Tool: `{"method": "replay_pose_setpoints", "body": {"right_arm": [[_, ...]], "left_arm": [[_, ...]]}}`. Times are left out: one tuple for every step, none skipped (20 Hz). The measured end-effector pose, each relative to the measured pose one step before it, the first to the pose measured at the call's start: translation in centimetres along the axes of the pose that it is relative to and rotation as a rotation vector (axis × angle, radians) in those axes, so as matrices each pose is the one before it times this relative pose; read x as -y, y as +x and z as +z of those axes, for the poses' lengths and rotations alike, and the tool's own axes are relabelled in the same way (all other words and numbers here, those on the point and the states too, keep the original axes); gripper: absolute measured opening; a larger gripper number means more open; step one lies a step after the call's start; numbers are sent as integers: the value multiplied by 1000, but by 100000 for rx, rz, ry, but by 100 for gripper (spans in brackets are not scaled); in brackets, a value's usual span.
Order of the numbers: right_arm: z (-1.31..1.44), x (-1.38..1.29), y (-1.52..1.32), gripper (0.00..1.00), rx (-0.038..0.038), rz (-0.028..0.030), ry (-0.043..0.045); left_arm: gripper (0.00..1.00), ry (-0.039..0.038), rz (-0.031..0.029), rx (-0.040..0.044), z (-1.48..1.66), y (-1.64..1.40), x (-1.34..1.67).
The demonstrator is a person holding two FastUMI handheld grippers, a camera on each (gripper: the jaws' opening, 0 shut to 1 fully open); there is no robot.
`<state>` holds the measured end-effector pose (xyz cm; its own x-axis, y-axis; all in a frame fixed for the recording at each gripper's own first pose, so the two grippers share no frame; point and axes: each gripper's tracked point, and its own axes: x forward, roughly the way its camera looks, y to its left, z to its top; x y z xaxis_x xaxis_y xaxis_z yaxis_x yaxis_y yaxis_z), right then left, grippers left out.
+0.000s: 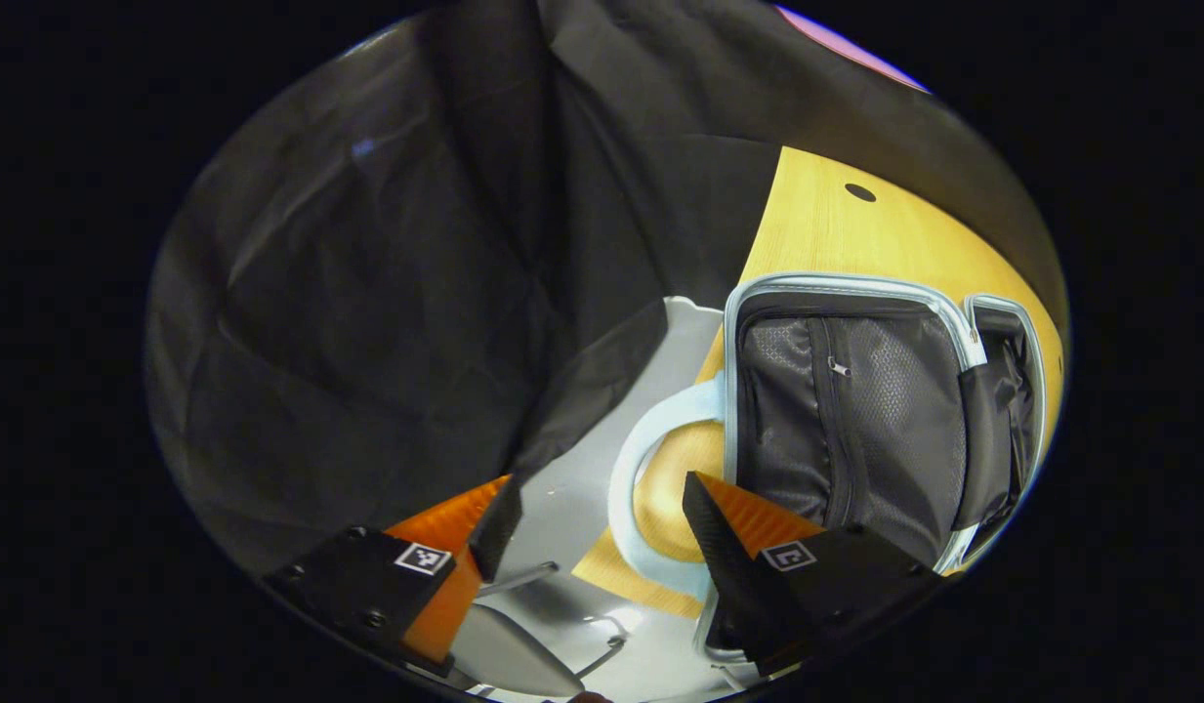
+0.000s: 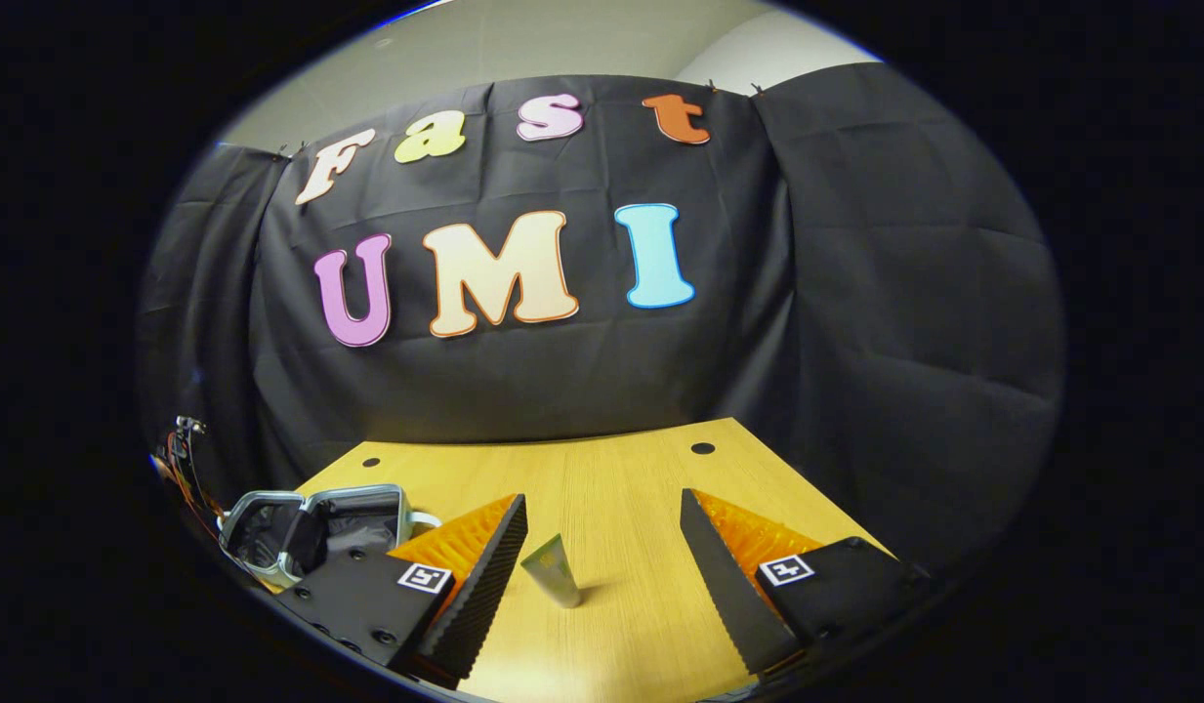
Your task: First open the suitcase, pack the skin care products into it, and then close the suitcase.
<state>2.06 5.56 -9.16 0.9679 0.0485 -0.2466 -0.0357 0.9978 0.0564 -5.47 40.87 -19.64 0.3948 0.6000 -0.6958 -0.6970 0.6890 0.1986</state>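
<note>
The suitcase [image 1: 855, 420] lies open on the wooden table [image 1: 836, 234], showing a pale blue rim and a black zipped lining. Its pale blue handle [image 1: 626, 469] loops out over the table's edge. My left gripper [image 1: 600, 483] stands open just short of that handle, with nothing between its fingers. In the right gripper view, a small greenish skin care tube [image 2: 553, 571] stands on its cap on the table [image 2: 602, 469]. My right gripper [image 2: 602, 498] is open, and the tube sits low between its fingers without touching them. The open suitcase [image 2: 313, 532] lies to the far left.
Beyond the table's edge in the left gripper view is grey floor [image 1: 650, 361] with thin metal legs [image 1: 523, 576] low down. Black cloth walls close the booth behind. Two round holes [image 2: 702, 448] mark the table's far side. Some cables [image 2: 186, 459] hang at the far left.
</note>
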Motion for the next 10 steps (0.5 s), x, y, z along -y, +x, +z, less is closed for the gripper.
{"method": "replay_pose_setpoints", "body": {"right_arm": [[-251, -35, 320, 98, -883, 597, -311], [-88, -122, 243, 98, -449, 796, 314], [129, -325, 188, 98, 323, 973, 365], [192, -249, 202, 98, 799, 770, 75], [-223, -204, 294, 98, 478, 1020, 0], [-281, -349, 250, 98, -391, 1366, 190], [-439, -275, 268, 98, -776, 1301, 281], [-374, -238, 259, 98, -743, 1306, 200], [-288, -298, 252, 95, -703, 1447, 121], [-299, -234, 324, 98, -838, 1601, -128]], "left_arm": [[97, 2490, 583, 2446, 229, -1113, 177], [97, 2851, 334, 2283, -80, -1437, 421], [97, 2146, 175, 3024, 360, -1433, 494], [97, 422, -693, 5269, 879, -1566, 910], [96, -371, -2686, 4658, 799, -1341, 1521], [96, -656, -3933, 4455, 659, -1567, 1773], [96, -187, -4405, 3341, 669, -1480, 2281], [96, -27, -4089, 3025, 437, -1344, 2579], [96, 49, -4104, 2761, 210, -1375, 2737], [96, 248, -4304, 3371, 215, -887, 3170]]}}
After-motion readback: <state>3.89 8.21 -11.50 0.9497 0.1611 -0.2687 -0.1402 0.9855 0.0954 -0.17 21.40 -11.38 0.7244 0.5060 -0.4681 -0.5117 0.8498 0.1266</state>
